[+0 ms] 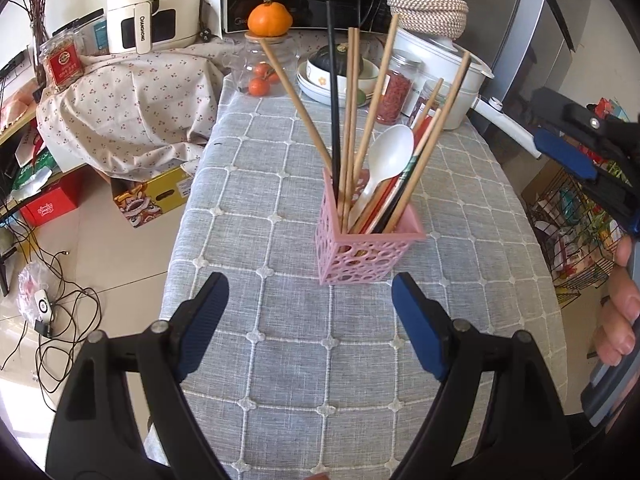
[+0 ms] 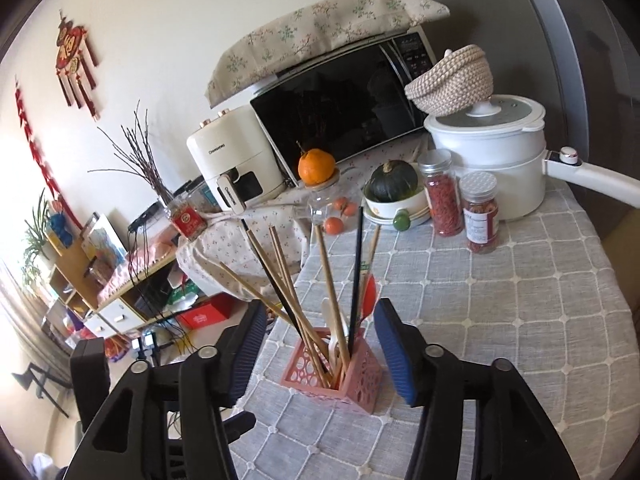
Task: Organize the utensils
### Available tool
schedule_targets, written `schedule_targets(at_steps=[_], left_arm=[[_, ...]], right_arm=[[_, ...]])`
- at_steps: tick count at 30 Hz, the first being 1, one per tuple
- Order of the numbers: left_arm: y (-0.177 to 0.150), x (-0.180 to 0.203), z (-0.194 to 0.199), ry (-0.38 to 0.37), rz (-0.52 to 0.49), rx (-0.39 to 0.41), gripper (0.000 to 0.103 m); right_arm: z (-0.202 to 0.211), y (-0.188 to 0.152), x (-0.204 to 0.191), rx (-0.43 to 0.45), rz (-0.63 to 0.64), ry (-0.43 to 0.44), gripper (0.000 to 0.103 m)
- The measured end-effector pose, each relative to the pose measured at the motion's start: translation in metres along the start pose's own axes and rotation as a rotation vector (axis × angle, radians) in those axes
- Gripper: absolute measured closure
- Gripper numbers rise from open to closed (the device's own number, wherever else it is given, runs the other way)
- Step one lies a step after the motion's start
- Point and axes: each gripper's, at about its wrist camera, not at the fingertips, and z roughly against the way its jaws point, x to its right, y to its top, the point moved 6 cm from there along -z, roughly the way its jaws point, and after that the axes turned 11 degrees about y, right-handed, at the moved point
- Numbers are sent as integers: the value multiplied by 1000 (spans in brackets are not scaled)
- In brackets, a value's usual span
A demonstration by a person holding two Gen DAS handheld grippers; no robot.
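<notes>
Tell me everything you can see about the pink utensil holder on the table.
The pink utensil holder is a square, open-topped cup that looks like plastic, its walls pierced with round holes. It stands upright on the grey checked tablecloth. Wooden chopsticks, a black chopstick, a white plastic spoon and red-toned sticks lean out of it. No gripper touches it.

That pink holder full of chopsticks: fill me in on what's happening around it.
A person is sorting utensils with a handheld gripper in each hand. The pink holder stands on the grey checked tablecloth and already contains the wooden chopsticks, a black chopstick and a white spoon. The right gripper sits just behind the holder, open and empty. The left gripper hovers wide open, also empty. No loose utensils are visible on the cloth.
</notes>
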Motion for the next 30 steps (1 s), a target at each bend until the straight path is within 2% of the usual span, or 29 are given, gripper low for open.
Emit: schedule_targets(at_steps=[8, 11, 13, 18, 23, 30], left_arm=[[-4, 26, 12, -18, -51, 31, 18], [-6, 37, 20, -21, -57, 46, 14], [-9, 45, 29, -17, -67, 67, 9], [-15, 62, 43, 22, -99, 100, 6], [-21, 80, 51, -18, -132, 102, 5], [-21, 89, 60, -18, -122, 123, 5]], right_arm=[[43, -18, 32, -63, 53, -182, 21], [64, -30, 44, -88, 59, -235, 18], [78, -37, 50, -103, 55, -260, 14], [114, -51, 63, -96, 71, -337, 1], [135, -58, 72, -94, 49, -378, 0], [138, -57, 69, -99, 65, -388, 0]])
